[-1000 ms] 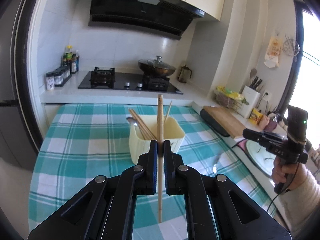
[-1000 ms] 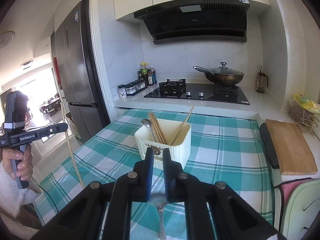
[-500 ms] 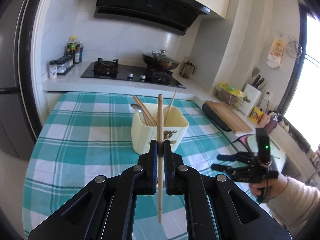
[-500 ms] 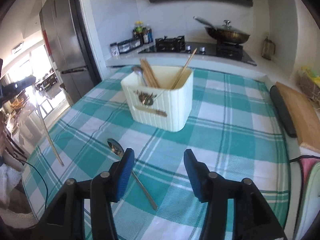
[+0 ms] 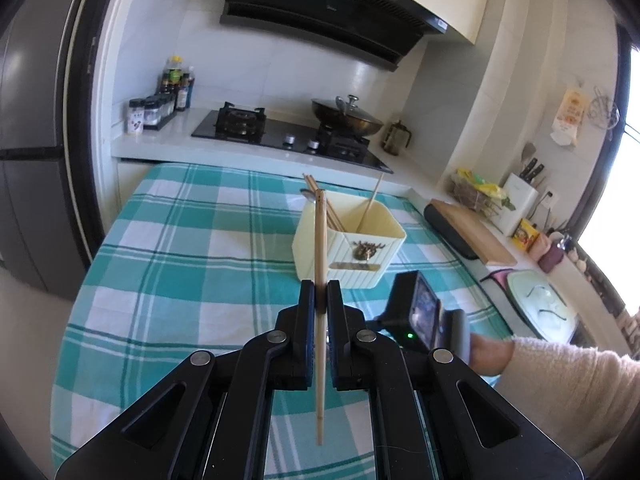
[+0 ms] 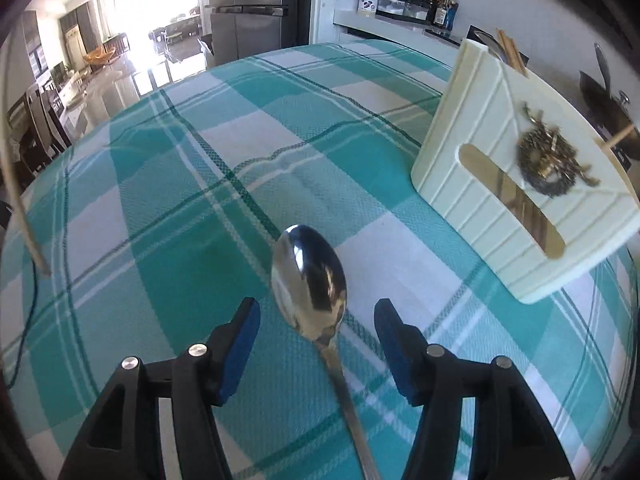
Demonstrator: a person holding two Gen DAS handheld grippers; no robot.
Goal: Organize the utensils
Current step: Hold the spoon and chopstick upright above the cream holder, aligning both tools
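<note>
My left gripper (image 5: 321, 300) is shut on a wooden chopstick (image 5: 320, 264) and holds it upright above the checked tablecloth, short of the cream utensil holder (image 5: 352, 248). The holder has chopsticks and a spoon in it. In the right wrist view my right gripper (image 6: 316, 320) is open, low over the cloth, its blue pads on either side of a steel spoon (image 6: 310, 280) that lies flat. The holder (image 6: 520, 184) stands to its right. The right gripper's body (image 5: 420, 312) also shows in the left wrist view.
The table has a teal and white checked cloth (image 5: 180, 260). Behind it are a stove (image 5: 288, 132) with a wok, spice jars (image 5: 152, 112) and a fridge. A cutting board (image 5: 472, 232) and knife block lie on the right counter.
My right gripper has dropped down to the cloth and now straddles the spoon with open jaws. My left gripper still holds the chopstick and has shifted slightly left of the holder.
</note>
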